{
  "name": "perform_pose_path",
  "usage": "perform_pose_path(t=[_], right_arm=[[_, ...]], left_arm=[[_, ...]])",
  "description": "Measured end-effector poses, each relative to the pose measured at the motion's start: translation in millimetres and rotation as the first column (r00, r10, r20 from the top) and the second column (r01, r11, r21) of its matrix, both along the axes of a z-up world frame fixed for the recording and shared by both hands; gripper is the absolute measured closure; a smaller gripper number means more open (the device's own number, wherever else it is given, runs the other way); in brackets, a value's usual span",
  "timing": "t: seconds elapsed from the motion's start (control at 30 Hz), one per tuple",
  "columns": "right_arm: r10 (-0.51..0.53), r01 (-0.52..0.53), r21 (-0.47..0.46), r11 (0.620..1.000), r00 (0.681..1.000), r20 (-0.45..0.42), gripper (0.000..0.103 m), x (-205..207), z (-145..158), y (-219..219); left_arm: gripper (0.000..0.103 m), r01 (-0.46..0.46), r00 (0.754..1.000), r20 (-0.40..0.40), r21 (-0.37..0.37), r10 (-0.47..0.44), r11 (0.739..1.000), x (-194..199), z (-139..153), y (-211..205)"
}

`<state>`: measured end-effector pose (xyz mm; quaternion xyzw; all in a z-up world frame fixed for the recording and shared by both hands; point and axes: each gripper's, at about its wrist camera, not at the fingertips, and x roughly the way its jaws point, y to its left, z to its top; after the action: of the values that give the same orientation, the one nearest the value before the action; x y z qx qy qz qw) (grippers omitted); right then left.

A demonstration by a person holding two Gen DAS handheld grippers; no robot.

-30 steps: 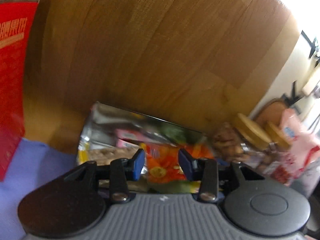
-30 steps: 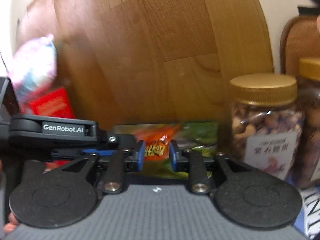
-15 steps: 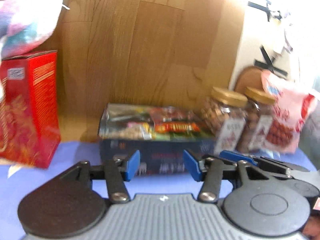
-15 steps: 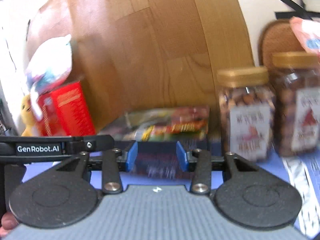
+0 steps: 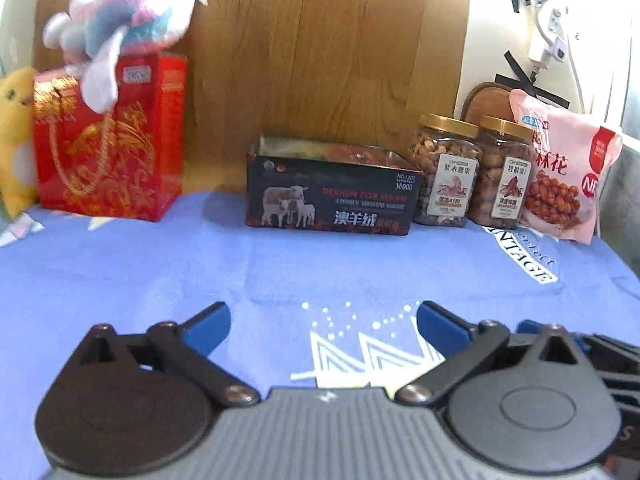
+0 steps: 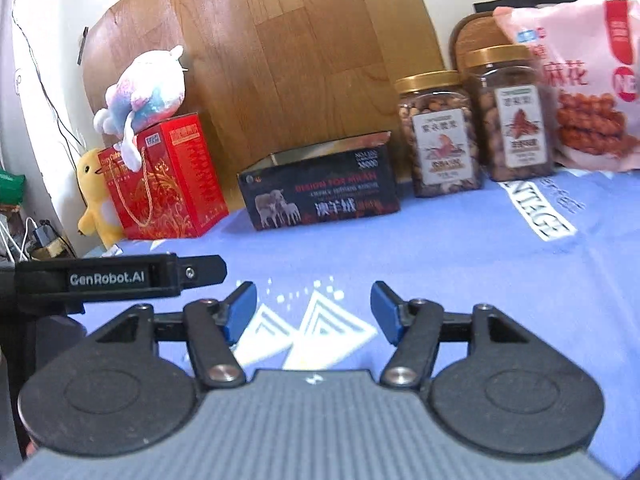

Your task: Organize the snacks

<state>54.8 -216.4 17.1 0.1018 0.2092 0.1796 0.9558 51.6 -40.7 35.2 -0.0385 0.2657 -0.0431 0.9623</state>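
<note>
Jaws of left gripper (image 5: 322, 322) and right gripper (image 6: 313, 308) are opening, nothing between; box (image 5: 332, 200) is set at cloth's (image 5: 160, 272) far edge.

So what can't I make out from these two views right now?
- Contents of the open black box: the left wrist view shows only blurred colour over the rim; in the right wrist view the front wall hides them.
- Pink snack bag: right edge cut off in the right wrist view.
- Jar labels: print too small.
- Yellow plush: cut off at the left edge, behind the red gift bag.
</note>
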Motion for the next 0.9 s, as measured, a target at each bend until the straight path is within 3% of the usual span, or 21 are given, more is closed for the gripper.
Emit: perform_pose_path(t=[0.13,0.53,0.7,0.9], right_arm=[[-0.022,0.022,0.008,1.0,1.0,0.008,0.033,-19.6,-6.5,-2.7],[-0.038,0.043,0.109,0.993,0.998,-0.045,0.03,-24.4,-13.6,-22.2],[-0.038,0.043,0.115,0.992,0.998,-0.045,0.027,-26.2,-13.9,-22.5],[-0.041,0.046,0.109,0.993,0.998,-0.054,0.027,-26.4,-14.2,-20.8]], left_arm=[[0.0,-0.013,1.0,-0.021,0.061,0.015,0.998,-11.7,-6.5,-12.5],[0.0,-0.102,0.992,-0.065,0.032,0.103,0.994,-26.2,-24.6,-7.8],[0.0,-0.113,0.987,-0.116,0.0,0.112,0.994,-19.0,-29.4,-2.0],[0.0,-0.118,0.987,-0.11,-0.001,0.117,0.993,-21.3,-29.9,-1.6]])
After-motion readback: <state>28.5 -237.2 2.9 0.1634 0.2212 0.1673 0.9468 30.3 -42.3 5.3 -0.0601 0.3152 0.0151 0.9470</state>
